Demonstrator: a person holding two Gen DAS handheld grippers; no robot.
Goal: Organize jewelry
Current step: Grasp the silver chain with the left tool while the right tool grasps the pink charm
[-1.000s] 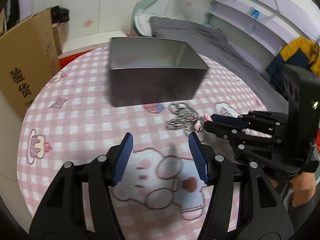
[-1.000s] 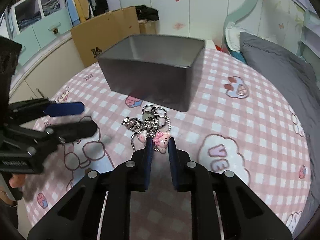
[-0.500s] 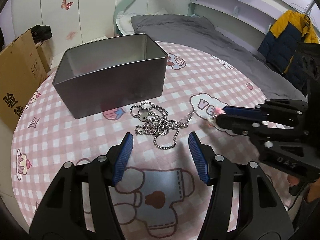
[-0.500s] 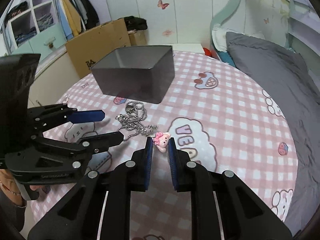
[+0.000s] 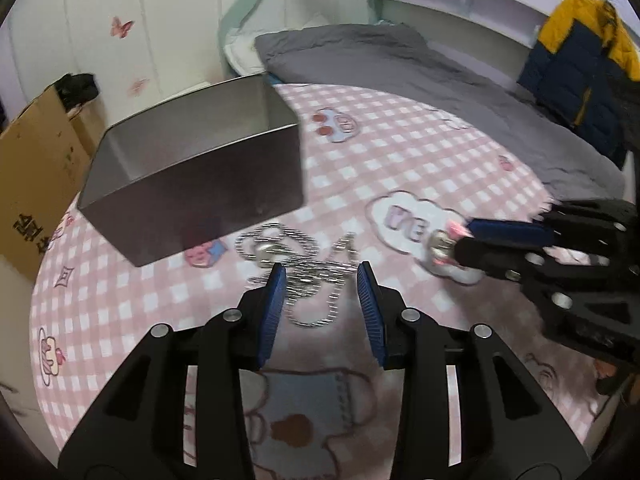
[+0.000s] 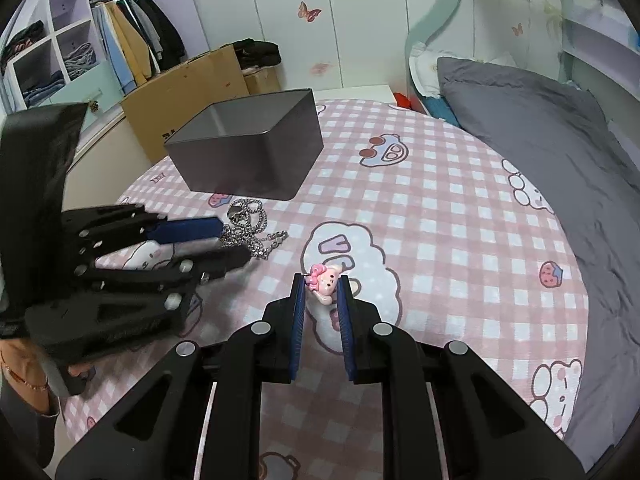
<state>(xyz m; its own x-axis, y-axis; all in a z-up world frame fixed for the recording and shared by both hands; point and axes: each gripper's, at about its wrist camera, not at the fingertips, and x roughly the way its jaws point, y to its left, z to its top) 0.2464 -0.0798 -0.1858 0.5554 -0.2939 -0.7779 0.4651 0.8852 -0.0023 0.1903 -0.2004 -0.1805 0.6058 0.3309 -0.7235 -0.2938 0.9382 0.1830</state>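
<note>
2 grippers work over a pink checked tablecloth with jewelry on it.

At the left edge of the table sits the open grey metal box; just in front of it lies a tangled silver chain necklace. The left gripper straddles the chain, its fingers half-wide and just been closing, not pressing yet. Further right, the right gripper pinches a pink bunny charm, lifted clear of the chain.
</note>
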